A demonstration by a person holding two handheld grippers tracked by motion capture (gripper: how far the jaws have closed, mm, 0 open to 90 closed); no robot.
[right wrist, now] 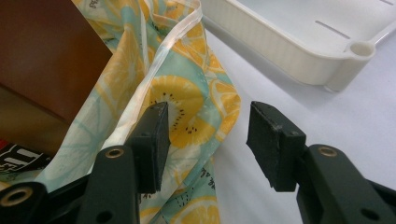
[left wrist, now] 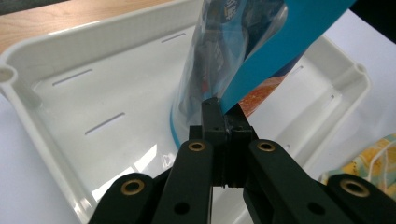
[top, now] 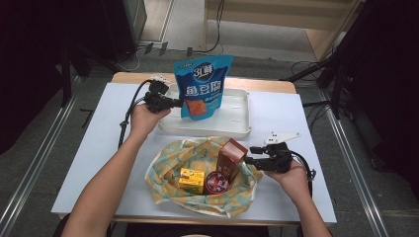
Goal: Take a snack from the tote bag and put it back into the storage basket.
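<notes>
The left gripper [top: 174, 102] has its black jaws pressed together on the lower edge of a glossy blue snack pouch [top: 202, 86], which stands upright in the white plastic tray [top: 232, 126] at the back of the table. In the left gripper view the pouch's [left wrist: 243, 51] film is shiny and partly see-through, an orange print shows low on it, and its top is cut off by the frame. The tray [left wrist: 93, 60] is smooth, with thin slots in its floor and rounded corners.

In front of the tray lies a soft fabric bag [top: 197, 197] printed with citrus slices, crumpled open around a yellow box [top: 191, 180], a round dark tin [top: 216, 182] and a tall brown carton [top: 232, 157].

The right gripper [top: 252, 160] hovers at the bag's right edge, its jaws parted with cloth [right wrist: 187, 116] near the left pad; whether it touches is unclear. The carton [right wrist: 46, 60] is cropped there.
</notes>
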